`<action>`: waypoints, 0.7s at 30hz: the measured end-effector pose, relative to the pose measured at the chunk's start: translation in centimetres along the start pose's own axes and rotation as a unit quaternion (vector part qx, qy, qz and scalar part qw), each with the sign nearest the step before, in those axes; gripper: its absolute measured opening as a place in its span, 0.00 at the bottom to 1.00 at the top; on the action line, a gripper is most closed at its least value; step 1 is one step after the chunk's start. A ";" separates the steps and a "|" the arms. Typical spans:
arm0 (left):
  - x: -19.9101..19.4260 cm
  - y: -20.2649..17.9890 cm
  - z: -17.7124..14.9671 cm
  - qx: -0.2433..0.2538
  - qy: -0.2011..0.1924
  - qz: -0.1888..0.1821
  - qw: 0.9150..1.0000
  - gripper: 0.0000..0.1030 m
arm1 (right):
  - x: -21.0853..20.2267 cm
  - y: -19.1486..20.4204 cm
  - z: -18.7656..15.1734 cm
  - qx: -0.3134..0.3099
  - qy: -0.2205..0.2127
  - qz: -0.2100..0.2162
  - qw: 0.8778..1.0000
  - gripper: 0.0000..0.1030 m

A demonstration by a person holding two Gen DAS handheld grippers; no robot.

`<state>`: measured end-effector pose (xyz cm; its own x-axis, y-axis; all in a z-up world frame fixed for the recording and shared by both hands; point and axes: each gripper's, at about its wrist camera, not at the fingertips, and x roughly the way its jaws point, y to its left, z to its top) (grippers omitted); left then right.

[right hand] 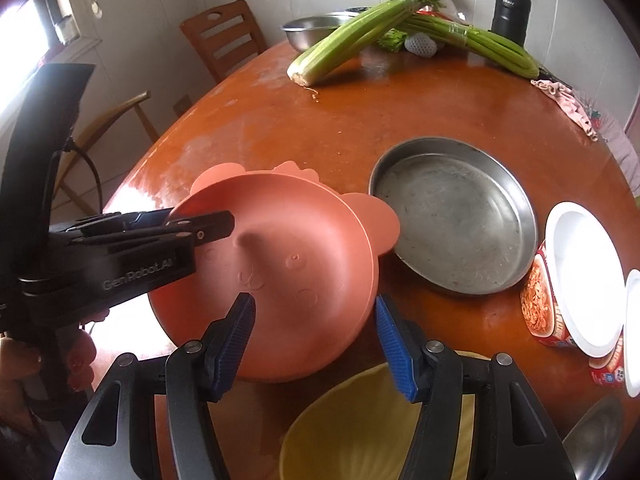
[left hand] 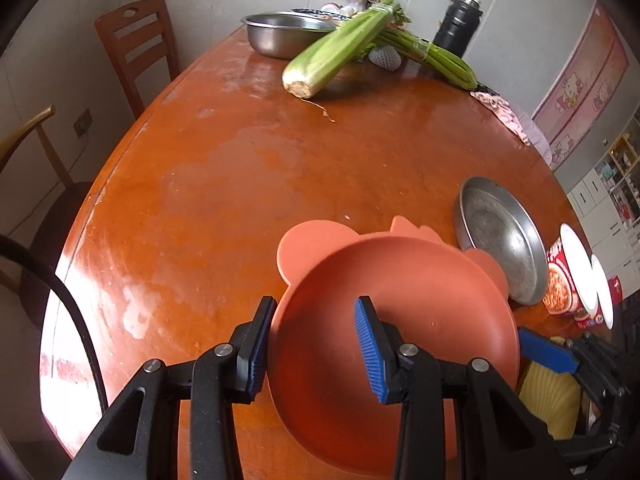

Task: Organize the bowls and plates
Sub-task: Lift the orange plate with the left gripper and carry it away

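A salmon-orange bowl with animal ears hangs tilted just above the round wooden table. My left gripper is shut on its left rim, one pad flat against the outer wall and the other inside. My right gripper is open and straddles the bowl's near right rim, with room on both sides; one of its fingers shows past that rim. A yellow bowl sits below the right gripper. A shallow steel plate lies to the right.
Instant noodle cups with white lids stand at the right edge, a metal spoon near them. At the back are a steel basin, celery bunches, a black flask and a pink cloth. Wooden chairs stand left.
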<state>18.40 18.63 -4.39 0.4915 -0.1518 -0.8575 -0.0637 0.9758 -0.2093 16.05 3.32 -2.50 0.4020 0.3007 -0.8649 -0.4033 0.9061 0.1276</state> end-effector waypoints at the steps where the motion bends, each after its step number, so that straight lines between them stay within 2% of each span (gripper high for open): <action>1: 0.0 0.2 0.1 -0.003 0.000 0.000 1.000 0.39 | 0.0 0.1 0.1 0.001 0.001 0.005 1.000 0.62; 11: 0.4 3.1 2.4 -0.015 -0.009 0.019 1.000 0.39 | 0.2 3.1 0.9 -0.019 -0.005 0.028 0.999 0.62; 21: 1.3 4.5 4.0 -0.016 -0.012 0.011 1.000 0.43 | 0.8 5.1 0.8 -0.033 0.004 0.044 0.998 0.62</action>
<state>22.22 23.44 -4.53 0.5109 -0.1254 -0.8505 -0.1030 0.9732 -0.2054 14.94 8.45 -2.16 0.3568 0.3757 -0.8553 -0.4896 0.8550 0.1713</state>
